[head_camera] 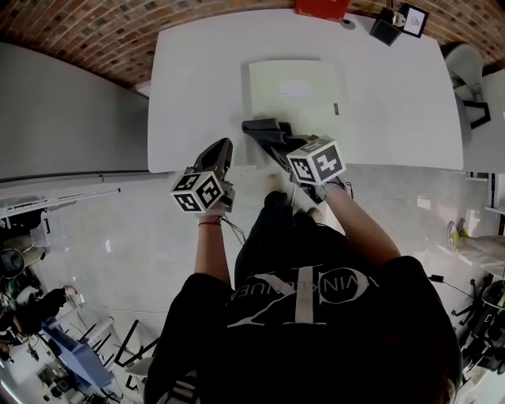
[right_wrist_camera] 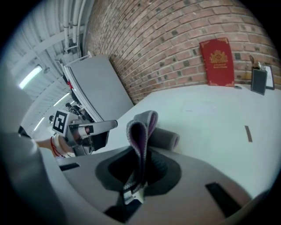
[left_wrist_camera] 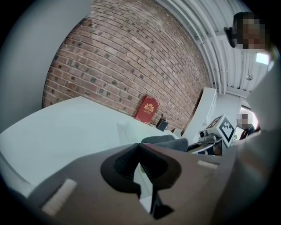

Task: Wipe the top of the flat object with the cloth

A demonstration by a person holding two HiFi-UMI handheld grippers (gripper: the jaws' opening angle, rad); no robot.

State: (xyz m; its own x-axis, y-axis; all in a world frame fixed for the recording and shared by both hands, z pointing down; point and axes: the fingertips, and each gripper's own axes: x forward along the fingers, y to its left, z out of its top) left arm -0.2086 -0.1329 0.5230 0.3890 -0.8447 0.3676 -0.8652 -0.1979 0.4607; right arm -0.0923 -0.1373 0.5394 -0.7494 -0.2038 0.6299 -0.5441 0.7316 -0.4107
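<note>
A pale, flat rectangular object lies on the white table, with a small dark mark near its right edge. A dark grey cloth hangs over its near left corner. My right gripper is shut on the cloth, which folds up between the jaws and shows a purple inner side; the flat object spreads out beyond it. My left gripper hovers at the table's front edge, left of the cloth, shut with nothing in it. From the left gripper view I see the cloth ahead to the right.
A red book stands against the brick wall at the table's back. Beside it are a small black stand and a framed picture. A white chair is at the right. A grey panel stands left of the table.
</note>
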